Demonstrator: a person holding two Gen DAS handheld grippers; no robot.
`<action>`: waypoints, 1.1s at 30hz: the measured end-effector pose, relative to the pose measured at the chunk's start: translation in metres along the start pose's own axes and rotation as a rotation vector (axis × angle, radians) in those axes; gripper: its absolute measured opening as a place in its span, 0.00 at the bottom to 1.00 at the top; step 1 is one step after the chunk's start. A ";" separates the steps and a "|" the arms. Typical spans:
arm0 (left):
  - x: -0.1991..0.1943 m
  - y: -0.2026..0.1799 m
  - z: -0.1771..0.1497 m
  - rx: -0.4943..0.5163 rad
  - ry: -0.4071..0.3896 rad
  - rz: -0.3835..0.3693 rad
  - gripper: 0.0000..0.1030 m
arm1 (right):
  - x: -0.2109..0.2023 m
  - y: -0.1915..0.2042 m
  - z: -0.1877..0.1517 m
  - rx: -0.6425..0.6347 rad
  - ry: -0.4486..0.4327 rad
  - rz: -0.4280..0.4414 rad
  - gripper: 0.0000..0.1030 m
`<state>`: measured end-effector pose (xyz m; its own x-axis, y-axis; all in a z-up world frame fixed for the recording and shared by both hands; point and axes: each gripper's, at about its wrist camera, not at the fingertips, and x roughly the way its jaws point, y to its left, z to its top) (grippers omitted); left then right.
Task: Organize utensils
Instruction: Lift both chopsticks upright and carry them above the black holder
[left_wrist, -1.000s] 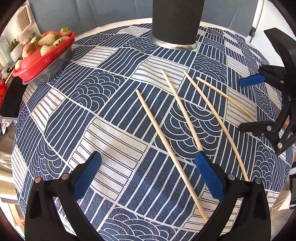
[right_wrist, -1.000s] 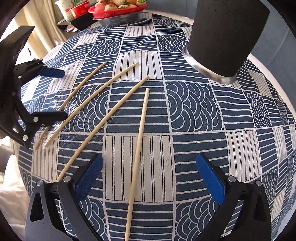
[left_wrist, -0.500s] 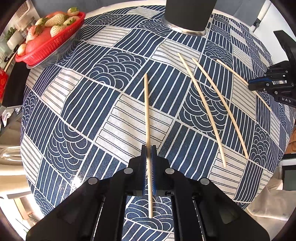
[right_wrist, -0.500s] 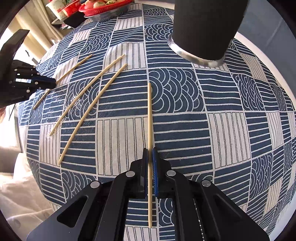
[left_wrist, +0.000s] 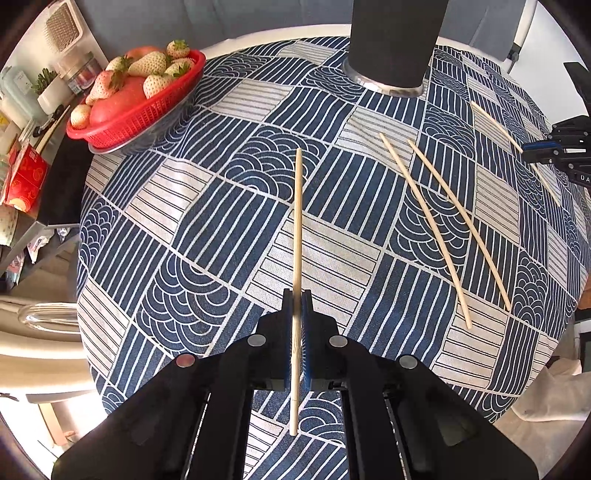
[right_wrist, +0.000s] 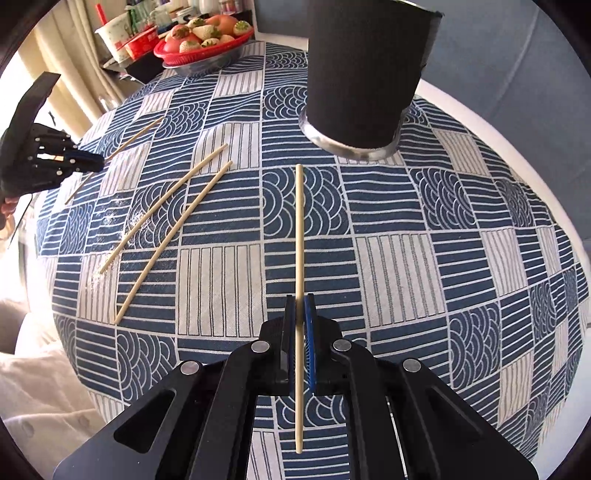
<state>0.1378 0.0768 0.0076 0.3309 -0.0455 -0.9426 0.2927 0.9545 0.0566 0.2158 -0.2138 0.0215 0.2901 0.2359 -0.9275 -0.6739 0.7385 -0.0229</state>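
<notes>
While each gripper pinches one chopstick, two lie on the bench.
Left gripper (left_wrist: 295, 314) and right gripper (right_wrist: 300, 317): tip sticks upright over the holder (right_wrist: 364, 70), avoiding collision.

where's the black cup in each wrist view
Left wrist: black cup at top, right of centre, beyond the held chopstick.
Right wrist: black cup at top, right of centre, large and close.
Shared landmark: red fruit basket, upper left in both views.
</notes>
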 end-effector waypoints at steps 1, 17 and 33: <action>-0.003 0.001 0.001 0.000 -0.010 -0.001 0.05 | -0.006 -0.004 0.000 -0.008 -0.013 -0.015 0.04; -0.055 0.006 0.048 -0.012 -0.169 0.009 0.05 | -0.097 -0.027 0.024 -0.053 -0.221 -0.157 0.04; -0.093 0.015 0.105 -0.029 -0.338 0.008 0.05 | -0.169 -0.056 0.054 0.017 -0.458 -0.198 0.04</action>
<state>0.2055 0.0645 0.1302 0.6131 -0.1288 -0.7794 0.2647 0.9631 0.0490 0.2413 -0.2605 0.1998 0.6825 0.3404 -0.6468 -0.5655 0.8065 -0.1722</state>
